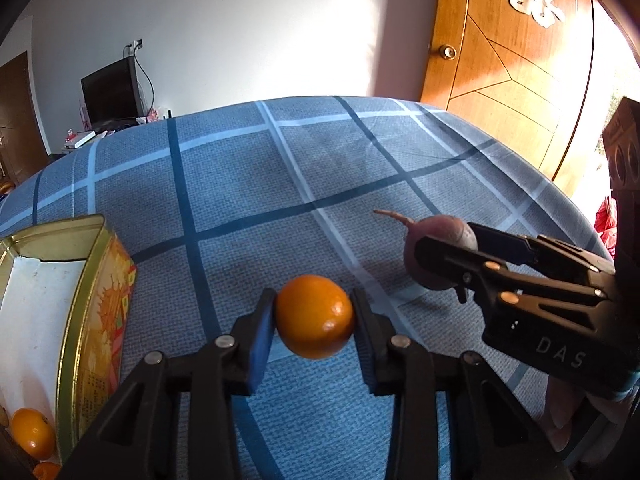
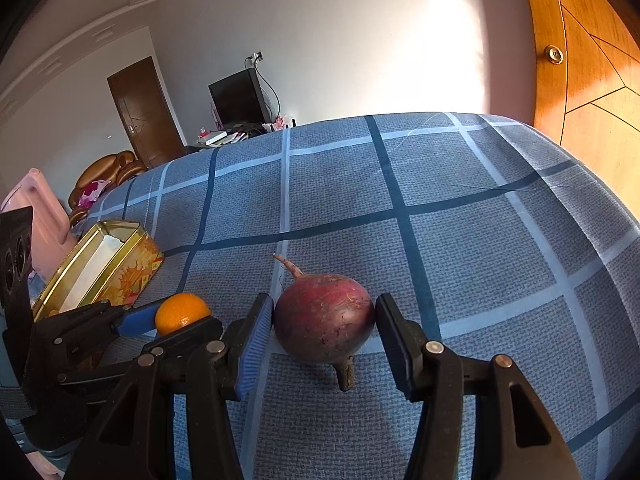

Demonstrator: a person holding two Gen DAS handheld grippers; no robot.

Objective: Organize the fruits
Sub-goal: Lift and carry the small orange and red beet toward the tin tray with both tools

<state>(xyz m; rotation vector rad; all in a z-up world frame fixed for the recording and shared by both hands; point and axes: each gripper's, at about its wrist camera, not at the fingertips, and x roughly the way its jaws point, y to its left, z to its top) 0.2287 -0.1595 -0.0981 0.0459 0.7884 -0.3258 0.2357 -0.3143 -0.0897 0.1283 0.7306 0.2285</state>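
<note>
From the left wrist camera, the left gripper (image 1: 314, 318) is clamped on a mandarin orange (image 1: 315, 317), both pads pressing its sides, apparently lifted just off the checked tablecloth (image 1: 256, 184). This looks like the carrying step; next it should swing left to the open gold tin (image 1: 76, 280), where another mandarin (image 1: 32, 433) already lies.

From the right wrist camera, the right gripper (image 2: 325, 328) closes on a beetroot (image 2: 324, 318), its pads touching or nearly touching either flank. The beetroot seems to rest on the cloth, root tip pointing away, stalk stub towards the camera. A firm squeeze, then lifting.
</note>
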